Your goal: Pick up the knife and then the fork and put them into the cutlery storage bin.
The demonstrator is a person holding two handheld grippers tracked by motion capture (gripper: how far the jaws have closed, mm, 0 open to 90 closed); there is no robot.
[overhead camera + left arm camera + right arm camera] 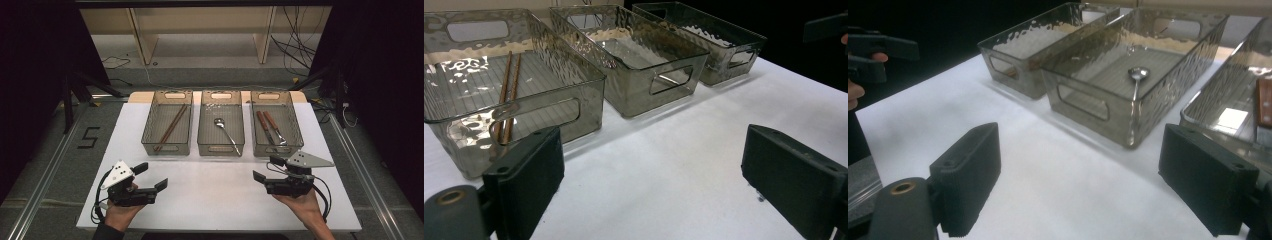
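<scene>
Three smoky clear bins stand in a row at the table's far side. The left bin [148, 122] [544, 40] holds a pair of brown chopsticks [170, 127] [507, 92]. A metal spoon [227, 133] [1137, 77] lies in the middle bin [220, 152] [1083, 102]. A wood-handled knife [263, 128] and fork [275, 129] rest in the right bin [299, 129]. My left gripper [152, 176] [659, 185] is open and empty over the near left of the table. My right gripper [266, 168] [1088, 180] is open and empty at the near right, close to the right bin's front.
The white table [215, 190] has bare room between the grippers and in front of the bins. Around it lie dark floor, cables and stand legs. A wooden shelf frame [200, 30] stands behind the table.
</scene>
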